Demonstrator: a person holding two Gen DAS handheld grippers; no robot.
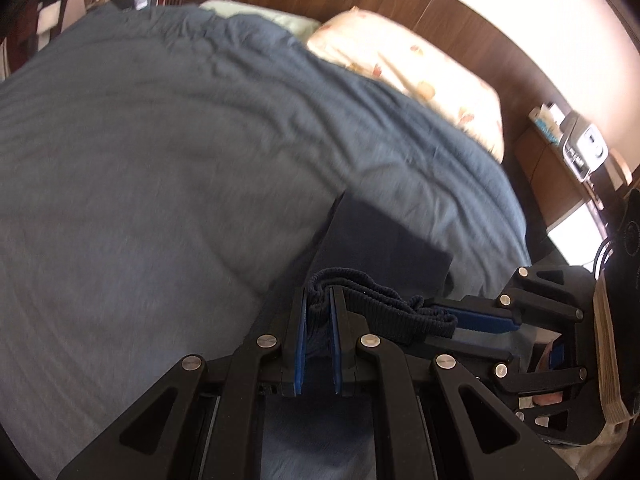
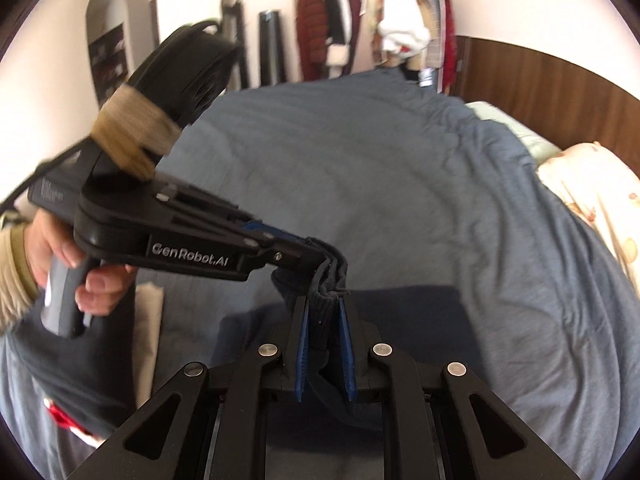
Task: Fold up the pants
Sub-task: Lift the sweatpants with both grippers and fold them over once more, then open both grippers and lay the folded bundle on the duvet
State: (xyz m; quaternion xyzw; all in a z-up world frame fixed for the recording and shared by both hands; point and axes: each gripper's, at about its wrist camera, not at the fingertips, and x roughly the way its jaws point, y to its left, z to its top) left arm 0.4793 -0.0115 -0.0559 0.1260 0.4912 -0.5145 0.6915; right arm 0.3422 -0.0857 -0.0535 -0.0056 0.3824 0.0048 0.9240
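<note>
Together, the left gripper (image 1: 320,300) and right gripper (image 2: 324,300) clench the dark navy ribbed-waistband pants (image 1: 384,312) above the blue-grey quilted bed (image 1: 160,160), mid-carry; next, probably laying them flat near its edge.

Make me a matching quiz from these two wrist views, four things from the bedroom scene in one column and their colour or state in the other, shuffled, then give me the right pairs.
Column one:
1. left gripper
2. pants
3. pillow
4. bedspread

Column two:
A. cream with a small printed pattern, at the wooden headboard
B. grey-blue, wrinkled, covering the bed
C. shut on the ribbed waistband
D. dark navy, hanging from both grippers

Pairs: 1-C, 2-D, 3-A, 4-B. The right gripper is likewise clamped on the waistband.
</note>
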